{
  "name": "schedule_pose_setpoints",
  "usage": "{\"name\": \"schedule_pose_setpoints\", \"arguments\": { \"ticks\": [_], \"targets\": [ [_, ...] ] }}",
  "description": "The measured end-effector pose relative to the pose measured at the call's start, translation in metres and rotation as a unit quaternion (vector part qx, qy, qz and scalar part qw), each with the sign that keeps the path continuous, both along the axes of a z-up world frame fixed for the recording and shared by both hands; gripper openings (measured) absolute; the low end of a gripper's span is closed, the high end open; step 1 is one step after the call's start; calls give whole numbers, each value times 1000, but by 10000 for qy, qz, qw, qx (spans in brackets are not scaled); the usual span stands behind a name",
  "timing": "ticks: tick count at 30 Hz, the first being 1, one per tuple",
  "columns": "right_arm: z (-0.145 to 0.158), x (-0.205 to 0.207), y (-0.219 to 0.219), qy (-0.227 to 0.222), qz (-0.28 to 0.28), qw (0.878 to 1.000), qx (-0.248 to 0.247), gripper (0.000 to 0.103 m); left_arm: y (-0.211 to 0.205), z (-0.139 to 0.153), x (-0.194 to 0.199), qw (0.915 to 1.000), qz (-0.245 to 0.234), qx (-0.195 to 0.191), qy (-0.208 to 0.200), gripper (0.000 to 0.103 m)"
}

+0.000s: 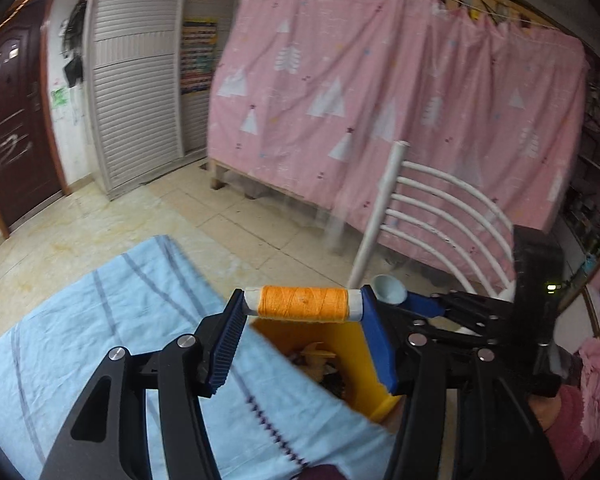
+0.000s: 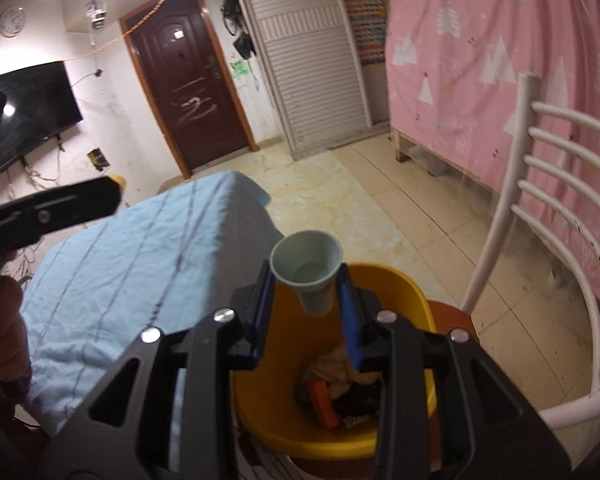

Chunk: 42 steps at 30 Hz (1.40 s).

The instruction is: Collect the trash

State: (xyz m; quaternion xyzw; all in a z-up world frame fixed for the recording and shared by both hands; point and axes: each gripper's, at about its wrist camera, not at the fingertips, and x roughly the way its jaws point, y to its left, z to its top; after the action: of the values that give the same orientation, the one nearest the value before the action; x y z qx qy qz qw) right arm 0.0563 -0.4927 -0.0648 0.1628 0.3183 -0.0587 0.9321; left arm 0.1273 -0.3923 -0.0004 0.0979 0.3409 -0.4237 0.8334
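Observation:
My left gripper [image 1: 303, 304] is shut on an orange thread spool [image 1: 303, 303], held crosswise between its blue pads above the yellow bin [image 1: 356, 356]. My right gripper [image 2: 306, 280] is shut on a pale green paper cup [image 2: 306, 266], held above the same yellow bin [image 2: 260, 400], which has several scraps of trash inside. The cup [image 1: 389, 289] and the right gripper also show in the left wrist view, just right of the spool. The left gripper's body shows at the left edge of the right wrist view.
A table under a light blue striped cloth [image 1: 100, 340] stands left of the bin. A white slatted chair [image 2: 540, 240] stands right of the bin. A pink curtain [image 1: 380, 100], a white wardrobe [image 2: 312, 60], a brown door [image 2: 188, 80] and tiled floor lie beyond.

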Motion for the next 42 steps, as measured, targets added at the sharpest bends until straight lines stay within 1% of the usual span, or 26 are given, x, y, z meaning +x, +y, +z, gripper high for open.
{"name": "schedule_pose_setpoints", "arguments": {
  "ticks": [2,3,4,6,9,12,14,15,16,18,20,22,25,28,31,33,36,39,42],
  "targets": [
    [-5,-2,-4,54,-72,10000,35,31,-8,-4,0,9998,-170,10,75,52],
    [-6,-2,-5,64,-104,9999,41,35,-12,-6,-1,9997,-210,14,92,59],
    [-7,-4,-6,71,-151,9998,49,42,-13,-6,-2,9997,-229,10,97,67],
    [-7,-5,-8,61,-197,9998,54,45,-15,-9,-2,9997,-234,-8,119,72],
    [-8,-6,-10,44,-237,9997,90,45,-13,-13,1,9997,-164,11,160,73],
    [-5,-6,-8,4,-196,9997,153,46,1,-11,5,9998,-56,-15,193,73],
    [-2,-4,-3,-15,-144,9998,151,50,11,-9,6,9999,40,-40,162,73],
    [0,-3,0,-30,-114,9999,127,57,16,-8,6,9999,80,-50,144,73],
    [3,-1,4,-49,-85,9999,107,62,22,-7,7,9998,135,-54,116,73],
    [9,1,14,-94,12,9999,71,65,37,-6,7,9996,264,-66,44,73],
    [15,4,21,-147,75,9999,34,70,51,-5,8,9991,423,-52,-21,73],
    [22,9,30,-216,158,9996,25,77,67,-3,10,9980,621,-58,-75,73],
    [30,14,44,-306,272,9991,-96,82,90,0,13,9954,944,-102,-118,73],
    [37,19,62,-406,410,9981,-207,83,116,1,15,9902,1379,-58,-207,73],
    [44,27,89,-524,653,9962,-256,85,142,2,16,9817,1875,80,-316,73],
    [48,31,104,-597,803,9946,-283,86,163,2,17,9745,2211,163,-337,73],
    [53,36,130,-700,1090,9912,-286,88,189,2,18,9651,2583,256,-345,73],
    [56,41,155,-757,1335,9877,-287,89,223,-1,17,9530,2994,293,-354,73],
    [57,47,178,-784,1586,9839,-259,89,244,-2,15,9446,3247,316,-350,73]
  ]
}}
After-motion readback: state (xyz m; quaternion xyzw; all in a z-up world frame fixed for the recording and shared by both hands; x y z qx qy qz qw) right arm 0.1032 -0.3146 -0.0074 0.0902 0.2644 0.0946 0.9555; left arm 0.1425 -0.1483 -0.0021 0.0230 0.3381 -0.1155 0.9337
